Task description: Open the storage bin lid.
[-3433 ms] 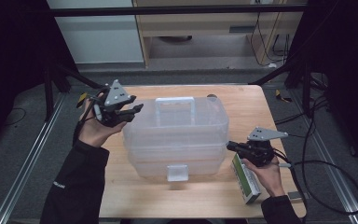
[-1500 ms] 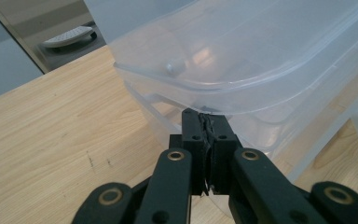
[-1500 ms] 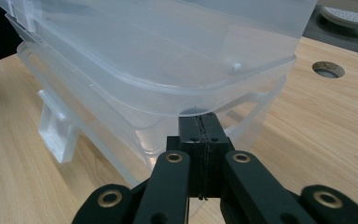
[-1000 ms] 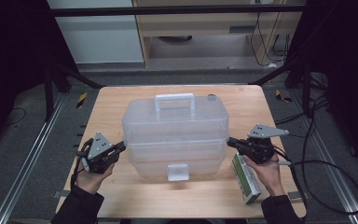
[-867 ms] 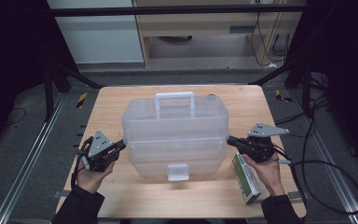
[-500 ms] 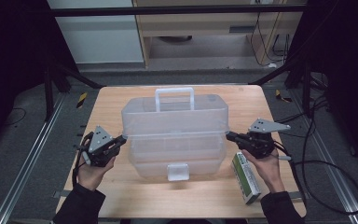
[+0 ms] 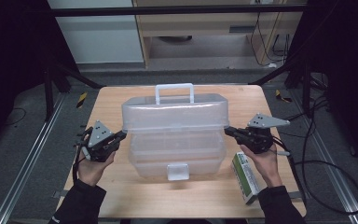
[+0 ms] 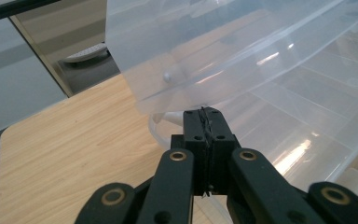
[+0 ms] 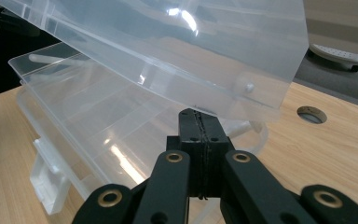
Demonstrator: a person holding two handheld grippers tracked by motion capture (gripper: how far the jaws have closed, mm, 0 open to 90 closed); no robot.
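High view showed both closed, empty tools, left tool (image 7: 120,136) and right tool (image 7: 229,131), under the lid (image 7: 175,112); lifting evenly seemed wise.

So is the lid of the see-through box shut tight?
No, the lid is tipped up, leaving a gap above the box.

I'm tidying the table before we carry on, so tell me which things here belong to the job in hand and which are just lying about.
In the job:
- clear plastic box, its lid raised
- left gripper, shut, under the lid's left end
- right gripper, shut, under the lid's right end

Lying about:
- green and white carton, flat on the wooden table by the right hand
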